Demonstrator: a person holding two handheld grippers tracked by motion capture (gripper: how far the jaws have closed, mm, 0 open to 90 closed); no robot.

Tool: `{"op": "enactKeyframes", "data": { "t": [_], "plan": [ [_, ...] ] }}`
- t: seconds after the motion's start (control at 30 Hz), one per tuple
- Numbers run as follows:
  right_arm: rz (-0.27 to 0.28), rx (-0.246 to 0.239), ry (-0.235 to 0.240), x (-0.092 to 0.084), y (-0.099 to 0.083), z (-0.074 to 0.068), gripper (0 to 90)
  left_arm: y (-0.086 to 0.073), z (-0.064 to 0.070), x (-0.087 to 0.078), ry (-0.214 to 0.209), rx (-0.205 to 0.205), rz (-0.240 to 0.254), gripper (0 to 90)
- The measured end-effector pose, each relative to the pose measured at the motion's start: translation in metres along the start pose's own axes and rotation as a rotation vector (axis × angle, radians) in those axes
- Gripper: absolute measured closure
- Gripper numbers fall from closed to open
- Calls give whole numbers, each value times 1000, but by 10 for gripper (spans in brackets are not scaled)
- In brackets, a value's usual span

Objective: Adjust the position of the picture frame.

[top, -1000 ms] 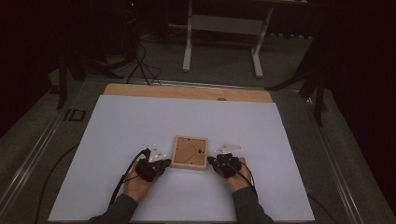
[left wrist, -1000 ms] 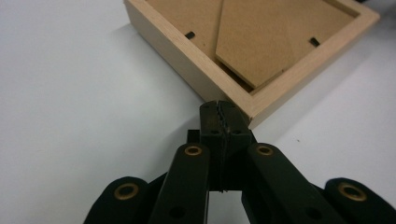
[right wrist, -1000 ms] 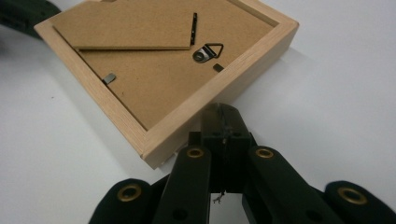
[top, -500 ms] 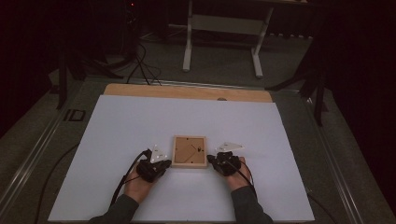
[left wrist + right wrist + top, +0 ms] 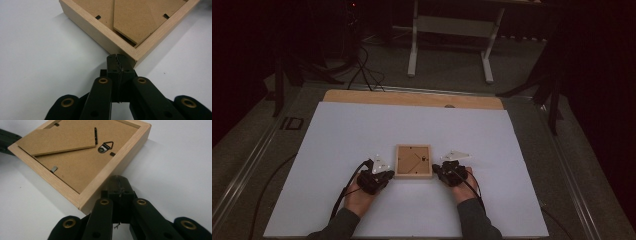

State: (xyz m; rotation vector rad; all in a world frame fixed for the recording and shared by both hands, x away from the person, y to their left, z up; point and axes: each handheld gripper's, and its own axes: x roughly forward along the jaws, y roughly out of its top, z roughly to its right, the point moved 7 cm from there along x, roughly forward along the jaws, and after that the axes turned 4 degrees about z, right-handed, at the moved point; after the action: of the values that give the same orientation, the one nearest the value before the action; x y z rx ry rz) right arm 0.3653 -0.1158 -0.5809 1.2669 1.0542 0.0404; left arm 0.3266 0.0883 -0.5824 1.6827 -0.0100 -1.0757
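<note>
Left hand-held gripper: jaws pressed together, nothing between them, tips against the near left corner of the frame, low over the counter; held by the left hand, cable trailing back along the sleeve. Right hand-held gripper: jaws likewise pressed together, nothing pinched, tips touching the frame's right side near its front corner; held by the right hand, grey three-cornered plate on top. Frame: square, light wood, lying face down and flat on the white sheet, between the two grippers, toward the near middle of the counter. Back panel of brown fibreboard, a folded stand leg lying flat across it, a small metal hanger beside the leg, small retaining tabs along the inner edge. Bare wooden strip of counter at the far edge of the sheet. Floor beyond: dark, with a white stand and cables.
</note>
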Motion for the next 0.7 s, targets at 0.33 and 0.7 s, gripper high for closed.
{"op": "enactKeyframes", "data": {
  "t": [0.33, 0.7],
  "plan": [
    [22, -24, -30, -6, 4, 2, 856, 2, -4, -3, 4, -1, 10, 805],
    [90, -50, -12, -20, 13, -3, 810, 7, -11, -10, -18, -57, 69, 558]
  ]
}}
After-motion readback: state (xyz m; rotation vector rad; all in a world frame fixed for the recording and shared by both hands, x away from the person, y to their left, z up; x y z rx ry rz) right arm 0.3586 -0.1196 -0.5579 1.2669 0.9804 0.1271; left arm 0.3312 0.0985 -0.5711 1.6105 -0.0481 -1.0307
